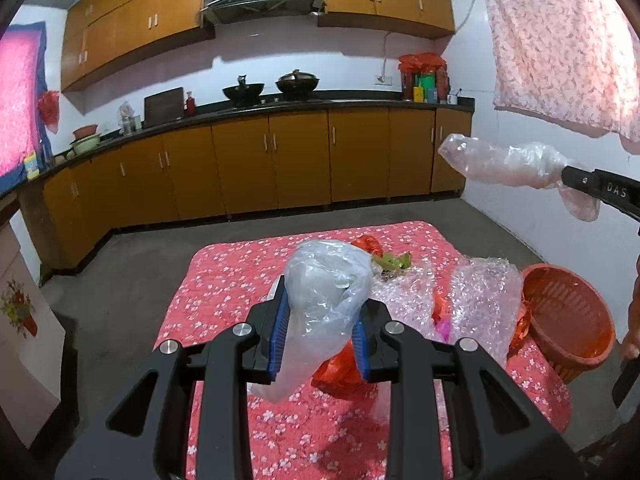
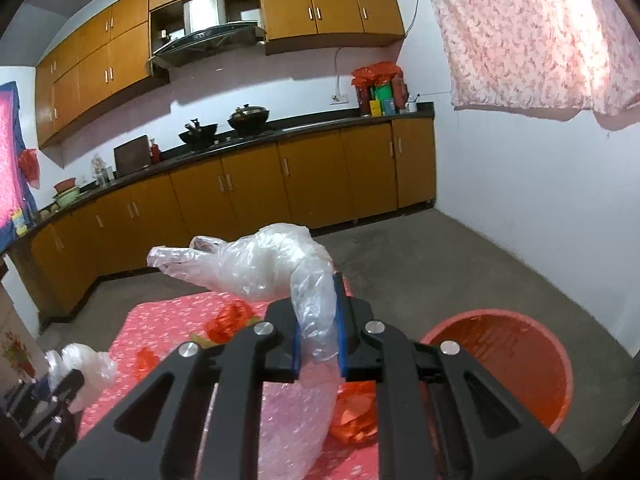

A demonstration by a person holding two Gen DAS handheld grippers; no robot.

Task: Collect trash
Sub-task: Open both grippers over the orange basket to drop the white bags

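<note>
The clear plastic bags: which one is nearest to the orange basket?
The clear bag in the right gripper, raised beside the orange basket. The other clear bag, in the left gripper, is over the floral cloth, farther away.

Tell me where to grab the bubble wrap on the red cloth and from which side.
Take the bubble wrap by its raised crumpled top edge, coming from above. It stands up in loose folds beside the orange basket, so that edge likely pinches easily. Both tongs are full: left tongs and right tongs each clamp a clear plastic bag.
</note>
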